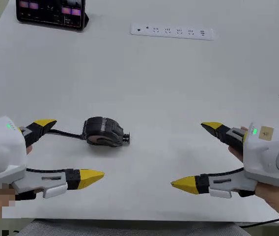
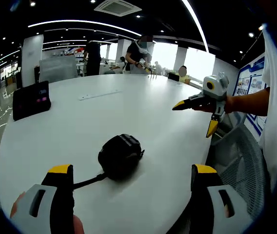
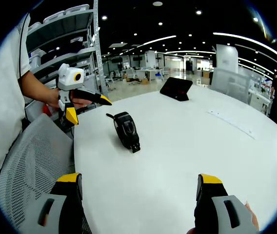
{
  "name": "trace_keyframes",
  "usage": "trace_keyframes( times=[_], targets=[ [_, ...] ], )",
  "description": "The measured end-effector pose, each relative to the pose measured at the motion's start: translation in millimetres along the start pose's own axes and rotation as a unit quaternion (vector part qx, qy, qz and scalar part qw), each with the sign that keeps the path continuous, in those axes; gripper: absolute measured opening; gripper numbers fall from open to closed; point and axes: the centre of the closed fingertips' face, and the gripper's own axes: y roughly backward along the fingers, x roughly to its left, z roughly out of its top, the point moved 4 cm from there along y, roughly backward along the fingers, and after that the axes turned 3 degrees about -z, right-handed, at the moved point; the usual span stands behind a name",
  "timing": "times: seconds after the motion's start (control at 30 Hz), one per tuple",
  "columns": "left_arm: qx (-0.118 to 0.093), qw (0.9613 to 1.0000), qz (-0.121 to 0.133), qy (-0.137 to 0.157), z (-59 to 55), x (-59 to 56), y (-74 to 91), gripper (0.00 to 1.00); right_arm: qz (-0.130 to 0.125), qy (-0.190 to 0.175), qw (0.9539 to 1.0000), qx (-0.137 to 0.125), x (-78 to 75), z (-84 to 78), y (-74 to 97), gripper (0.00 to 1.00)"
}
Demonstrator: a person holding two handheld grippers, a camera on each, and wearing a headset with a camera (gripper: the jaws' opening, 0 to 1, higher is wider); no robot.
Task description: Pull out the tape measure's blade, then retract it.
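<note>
A black tape measure (image 1: 102,132) lies on the white table (image 1: 169,93), its blade tip pointing right and a black wrist strap (image 1: 66,132) trailing left. My left gripper (image 1: 73,150) stands open just left of it, yellow fingertips (image 1: 90,178) apart, nothing held. My right gripper (image 1: 198,155) is open further right, well clear of the tape. The left gripper view has the tape measure (image 2: 120,155) ahead between the jaws, with the right gripper (image 2: 197,114) beyond. In the right gripper view the tape measure (image 3: 127,128) lies ahead at left, near the left gripper (image 3: 87,107).
A white power strip (image 1: 172,31) lies at the far side of the table and a black tablet (image 1: 51,12) stands at the far left. A mesh chair (image 3: 26,165) is at the table's near edge. People stand in the background (image 2: 138,56).
</note>
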Motion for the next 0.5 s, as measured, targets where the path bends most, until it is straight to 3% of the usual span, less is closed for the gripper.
trace_keyframes(
  times=[0.5],
  targets=[
    [0.022,0.9984,-0.012,-0.051,-13.0,-6.0,6.0,0.99,-0.015,0.016,0.9997,0.014,1.6,-11.0,9.9,0.99]
  ],
)
